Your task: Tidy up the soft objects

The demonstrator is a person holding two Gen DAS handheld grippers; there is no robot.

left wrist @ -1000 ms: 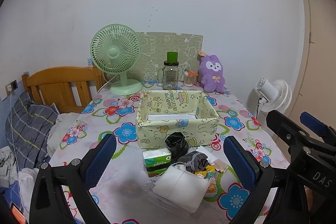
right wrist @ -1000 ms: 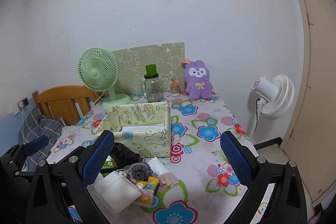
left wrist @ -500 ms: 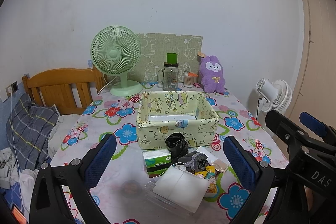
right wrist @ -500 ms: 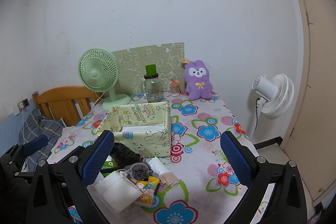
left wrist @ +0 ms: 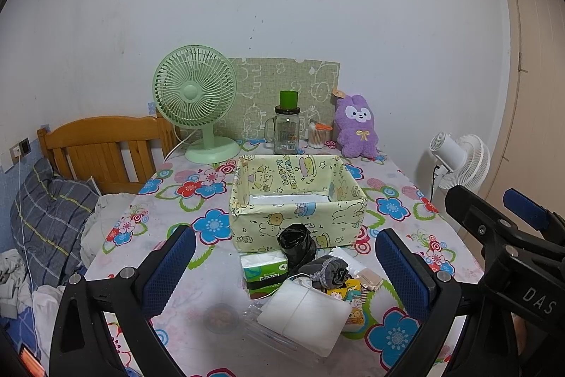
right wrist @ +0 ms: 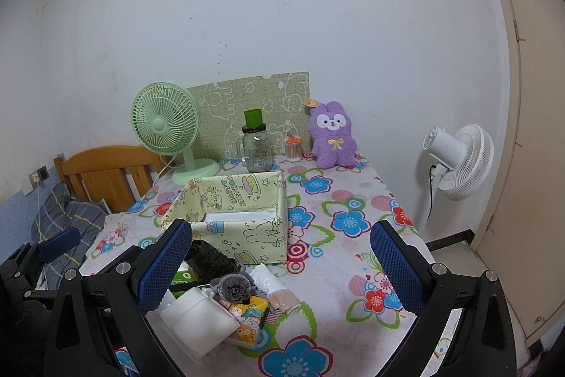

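A pale yellow cartoon-print fabric box stands mid-table, with only a white sheet on its bottom. In front of it lies a pile of soft items: a white folded pad, a green tissue pack, a black plastic roll, a grey rolled sock and a cartoon tissue pack. My left gripper hangs open above the pile. My right gripper is open too, holding nothing, right of the pile.
At the table's back stand a green desk fan, a glass jar with a green lid, a small cotton-swab jar and a purple plush rabbit. A white floor fan is beyond the right edge; a wooden bed frame is left.
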